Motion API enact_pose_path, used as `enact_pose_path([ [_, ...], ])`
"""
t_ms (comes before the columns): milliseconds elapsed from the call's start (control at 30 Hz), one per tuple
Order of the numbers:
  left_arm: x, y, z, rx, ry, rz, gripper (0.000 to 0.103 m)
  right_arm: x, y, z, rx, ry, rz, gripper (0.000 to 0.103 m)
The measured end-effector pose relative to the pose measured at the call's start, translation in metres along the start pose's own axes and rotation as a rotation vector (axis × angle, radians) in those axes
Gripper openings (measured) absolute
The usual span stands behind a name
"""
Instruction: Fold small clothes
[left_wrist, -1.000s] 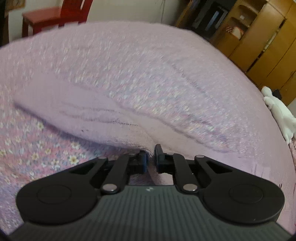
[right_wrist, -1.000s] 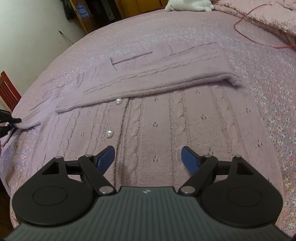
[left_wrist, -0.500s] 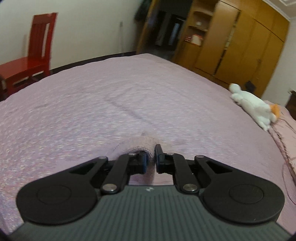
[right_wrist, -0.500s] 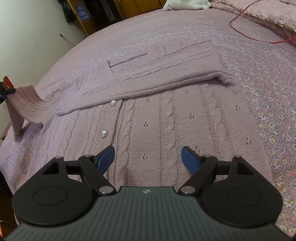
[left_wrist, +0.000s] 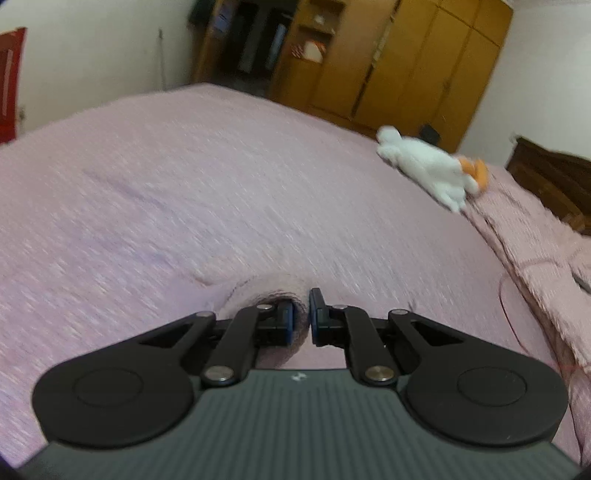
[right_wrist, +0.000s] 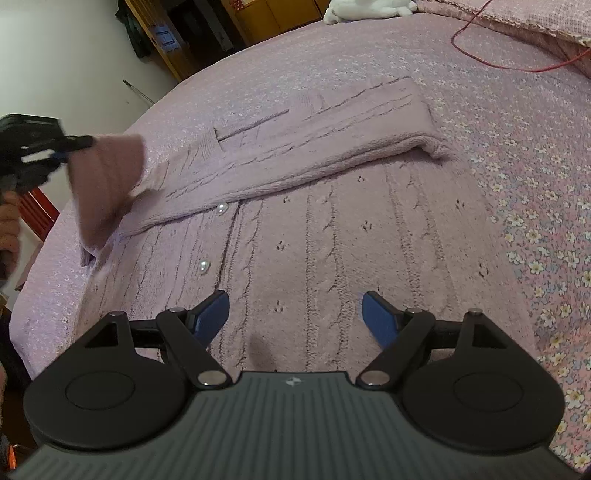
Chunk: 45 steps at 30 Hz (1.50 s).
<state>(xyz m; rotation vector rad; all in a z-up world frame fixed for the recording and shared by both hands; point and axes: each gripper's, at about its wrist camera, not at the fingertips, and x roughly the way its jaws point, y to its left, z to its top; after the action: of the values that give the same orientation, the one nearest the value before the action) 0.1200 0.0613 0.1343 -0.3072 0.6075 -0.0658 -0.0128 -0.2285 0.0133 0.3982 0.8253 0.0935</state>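
Bed w/ pink bedspread (right_wrist: 498, 122), wooden wardrobes (left_wrist: 406, 62) behind, white plush toy (left_wrist: 424, 166) near the far edge; the lilac knit cardigan (right_wrist: 332, 229) lies flat on the bed. Left-wrist view is motion-blurred. Left gripper (left_wrist: 301, 317) pinches the cardigan's sleeve (right_wrist: 107, 184), lifted off the bed; right gripper (right_wrist: 295, 314) spread wide, empty, over the cardigan's body.

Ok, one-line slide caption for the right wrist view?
Open right gripper hovers over a lilac cardigan on the bed while the left gripper lifts its sleeve.
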Motion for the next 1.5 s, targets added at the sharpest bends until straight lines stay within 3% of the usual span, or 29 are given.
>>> enact_pose_path([
  [300,0.053,-0.022,-0.064,0.058,0.185,-0.007,0.013,-0.001,-0.007,-0.001,0.003,0.007,0.023,0.084],
  [433,0.057,-0.021,-0.082,0.104,0.234,-0.012,0.021,0.003,-0.008,0.005,0.003,0.026,0.028,0.085],
  [500,0.049,-0.017,-0.087,0.112,0.238,-0.024,0.031,0.006,-0.005,0.014,-0.001,0.040,0.026,0.085],
  [567,0.039,-0.013,-0.090,0.115,0.238,-0.030,0.050,0.012,0.001,0.025,-0.009,0.061,0.032,0.085],
  [600,0.032,-0.010,-0.091,0.119,0.233,-0.032,0.052,0.016,0.005,0.031,-0.011,0.072,0.043,0.085],
  [800,-0.005,0.015,-0.102,0.137,0.207,0.011,0.053,0.047,0.042,0.070,-0.002,0.125,0.150,0.085],
  [1033,-0.015,0.054,-0.116,0.126,0.216,0.081,0.053,0.106,0.104,0.106,-0.020,0.194,0.233,0.085],
  [1200,-0.016,0.067,-0.117,0.105,0.212,0.065,0.053,0.147,0.135,0.116,-0.060,0.228,0.199,0.085],
  [1300,-0.015,0.071,-0.117,0.086,0.210,0.053,0.053,0.164,0.144,0.119,-0.054,0.248,0.247,0.084],
  [1333,-0.015,0.073,-0.117,0.077,0.207,0.048,0.053,0.166,0.146,0.120,-0.055,0.250,0.255,0.077],
  [1367,-0.015,0.074,-0.116,0.069,0.204,0.043,0.053,0.167,0.150,0.122,-0.065,0.247,0.266,0.051],
  [1433,-0.015,0.076,-0.117,0.055,0.201,0.035,0.053,0.164,0.160,0.126,-0.112,0.238,0.245,0.018],
  [1500,-0.015,0.077,-0.116,0.050,0.203,0.029,0.053,0.150,0.167,0.131,-0.180,0.180,0.235,0.018],
])
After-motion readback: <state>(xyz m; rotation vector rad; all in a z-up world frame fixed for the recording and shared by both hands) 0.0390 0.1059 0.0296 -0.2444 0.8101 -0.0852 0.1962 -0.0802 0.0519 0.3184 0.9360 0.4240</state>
